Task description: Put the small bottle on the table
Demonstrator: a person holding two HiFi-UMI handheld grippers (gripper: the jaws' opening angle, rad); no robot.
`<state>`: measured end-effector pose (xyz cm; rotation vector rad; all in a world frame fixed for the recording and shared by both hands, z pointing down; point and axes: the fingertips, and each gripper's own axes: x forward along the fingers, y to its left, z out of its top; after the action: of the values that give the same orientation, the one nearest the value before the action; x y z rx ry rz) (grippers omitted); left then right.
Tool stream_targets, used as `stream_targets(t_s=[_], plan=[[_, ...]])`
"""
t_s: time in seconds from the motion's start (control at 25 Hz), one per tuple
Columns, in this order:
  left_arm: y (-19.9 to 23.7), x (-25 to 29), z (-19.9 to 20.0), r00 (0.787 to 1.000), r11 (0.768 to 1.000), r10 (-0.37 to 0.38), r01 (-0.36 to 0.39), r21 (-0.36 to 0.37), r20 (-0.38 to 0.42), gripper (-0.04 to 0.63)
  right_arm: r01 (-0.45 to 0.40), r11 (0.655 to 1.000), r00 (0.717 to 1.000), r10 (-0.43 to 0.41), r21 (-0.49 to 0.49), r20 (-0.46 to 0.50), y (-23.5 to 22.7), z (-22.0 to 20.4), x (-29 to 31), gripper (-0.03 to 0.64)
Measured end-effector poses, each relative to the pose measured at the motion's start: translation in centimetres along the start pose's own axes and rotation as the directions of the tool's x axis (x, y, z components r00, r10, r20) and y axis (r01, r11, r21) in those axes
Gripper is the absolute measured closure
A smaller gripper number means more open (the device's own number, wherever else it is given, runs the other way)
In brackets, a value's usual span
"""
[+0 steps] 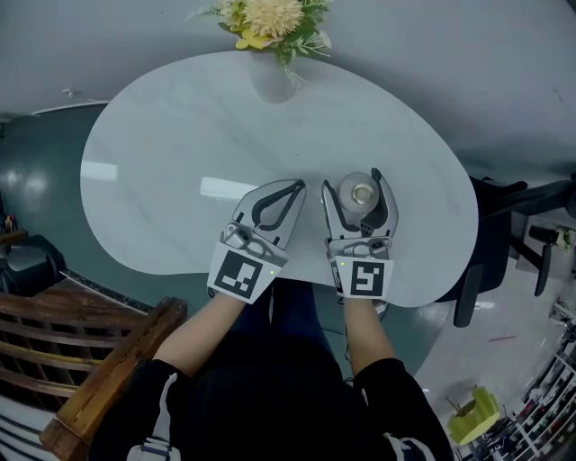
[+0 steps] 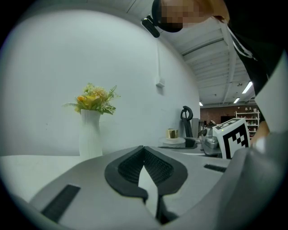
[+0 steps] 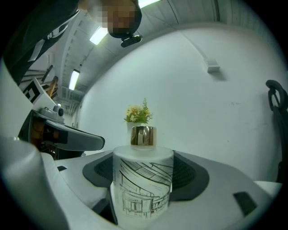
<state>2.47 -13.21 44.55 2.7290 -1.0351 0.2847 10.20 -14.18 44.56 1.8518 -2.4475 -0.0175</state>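
A white kidney-shaped table (image 1: 171,171) filled the head view. At its far edge stood 1 white vase (image 1: 273,79) of yellow flowers (image 1: 268,18), well apart from both grippers. A wooden bench (image 1: 85,360) sat low at the left, off the table, and a black office chair (image 1: 499,243) stood just beside the table's right end. Nothing lay on the tabletop between the grippers and the vase.

The left gripper (image 1: 298,185) hovered over the near part of the table, its 2 jaws pressed together at the tips with nothing between them; its own view showed the dark pads (image 2: 155,168) meeting at a point, with the vase (image 2: 90,132) beyond.

The right gripper (image 1: 353,180), just beside the left, pinched the small bottle (image 1: 362,194), 1 jaw curving round each side. The bottle was upright over the near right part of the table. Whether its base touched the surface could not be told.

In the right gripper view the small bottle (image 3: 143,188) was a squat frosted white cylinder with thin black line drawings of buildings on its side. It had a flat shoulder and a short shiny gold cap (image 3: 143,135). The ribbed dark pads (image 3: 191,175) sat against its flanks.
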Motion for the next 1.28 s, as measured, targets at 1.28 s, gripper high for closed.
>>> stream_targets(t_s=[1.28], plan=[[0.8, 3.4, -5.3, 0.995, 0.997, -0.05, 0.056, 0.06, -0.092, 0.588, 0.077, 0.994, 0.985, -0.065, 0.072, -0.158, -0.6, -9.0, 2.4, 0.279]])
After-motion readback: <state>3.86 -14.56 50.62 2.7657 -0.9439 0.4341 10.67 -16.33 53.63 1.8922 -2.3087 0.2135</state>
